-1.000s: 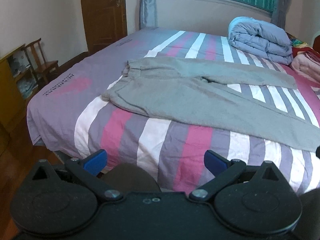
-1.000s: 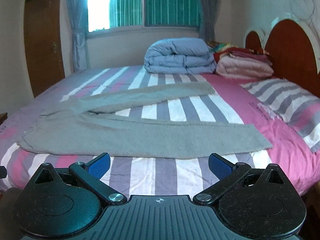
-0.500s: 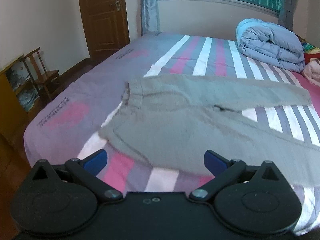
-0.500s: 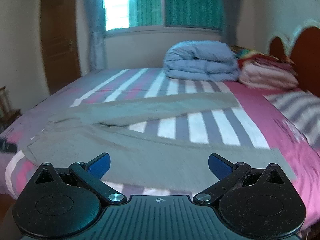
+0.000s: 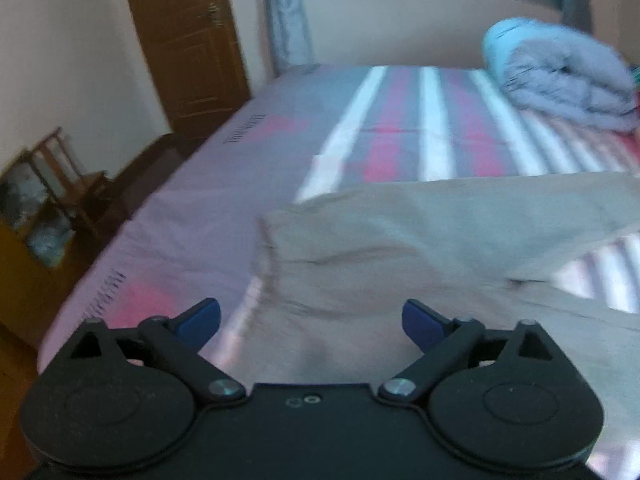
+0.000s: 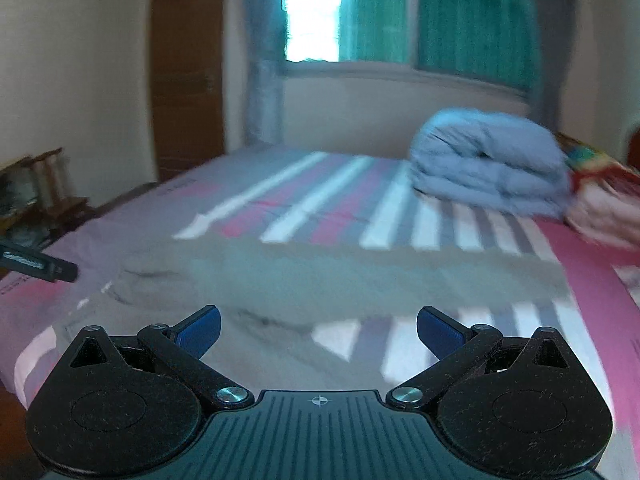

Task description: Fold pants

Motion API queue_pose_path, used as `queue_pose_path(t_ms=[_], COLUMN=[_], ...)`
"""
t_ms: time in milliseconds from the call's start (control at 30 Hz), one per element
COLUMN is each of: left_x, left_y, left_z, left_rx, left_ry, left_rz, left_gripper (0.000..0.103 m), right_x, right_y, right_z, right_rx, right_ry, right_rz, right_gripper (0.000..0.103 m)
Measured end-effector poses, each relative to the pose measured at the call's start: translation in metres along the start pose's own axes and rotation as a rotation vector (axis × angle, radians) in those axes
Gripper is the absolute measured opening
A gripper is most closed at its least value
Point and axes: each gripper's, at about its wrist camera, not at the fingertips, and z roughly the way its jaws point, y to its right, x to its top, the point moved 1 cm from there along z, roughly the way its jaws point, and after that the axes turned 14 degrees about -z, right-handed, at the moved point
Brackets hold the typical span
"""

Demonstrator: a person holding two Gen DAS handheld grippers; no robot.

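Note:
Grey pants (image 5: 400,256) lie spread flat on the striped bed (image 5: 192,208), waistband to the left, legs splayed to the right. My left gripper (image 5: 312,318) is open and empty, hovering over the waist end. My right gripper (image 6: 318,326) is open and empty, above the crotch area of the pants (image 6: 320,276), with the far leg stretching right. The tip of the left gripper (image 6: 40,266) shows at the left edge of the right wrist view. Both views are motion-blurred.
A folded blue duvet (image 6: 488,164) sits at the far side of the bed, with folded pink bedding (image 6: 604,216) to its right. A wooden door (image 5: 188,40), a small chair (image 5: 68,184) and a cabinet stand left of the bed.
Both grippers have moved forward and over the bed, closer to the pants. The right gripper has swung left toward the waist. Both stay open.

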Motion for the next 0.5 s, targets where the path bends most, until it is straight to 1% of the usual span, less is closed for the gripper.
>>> queue_pose_path(t_ms=[67, 133, 200, 267, 333, 400, 500], left_x=[0.011, 0.022, 0.033, 0.042, 0.047, 0.048, 0.058], left_y=[-0.009, -0.023, -0.035, -0.041, -0.041, -0.043, -0.041], left_z=[0.028, 0.063, 0.096, 0.119, 0.147, 0.174, 0.209], left_rx=[0.034, 0.025, 0.015, 0.004, -0.002, 0.004, 0.010], left_ry=[-0.024, -0.091, -0.141, -0.162, -0.191, -0.210, -0.235], left_rz=[0.002, -0.026, -0.075, -0.098, -0.119, -0.132, -0.156], left_gripper=[0.082, 0.069, 0.065, 0.066, 0.073, 0.074, 0.075], right_x=[0.009, 0.017, 0.021, 0.027, 0.034, 0.038, 0.045], right_y=[0.001, 0.002, 0.001, 0.000, -0.002, -0.006, -0.013], right_z=[0.031, 0.069, 0.104, 0.142, 0.178, 0.214, 0.269], right_rx=[0.048, 0.097, 0.140, 0.192, 0.248, 0.279, 0.303], right_ry=[-0.011, -0.049, -0.081, -0.102, -0.123, -0.141, -0.168], right_rz=[-0.064, -0.110, -0.137, -0.163, -0.189, -0.226, -0.290], right_gripper=[0.103, 0.103, 0.103, 0.103, 0.103, 0.103, 0.103])
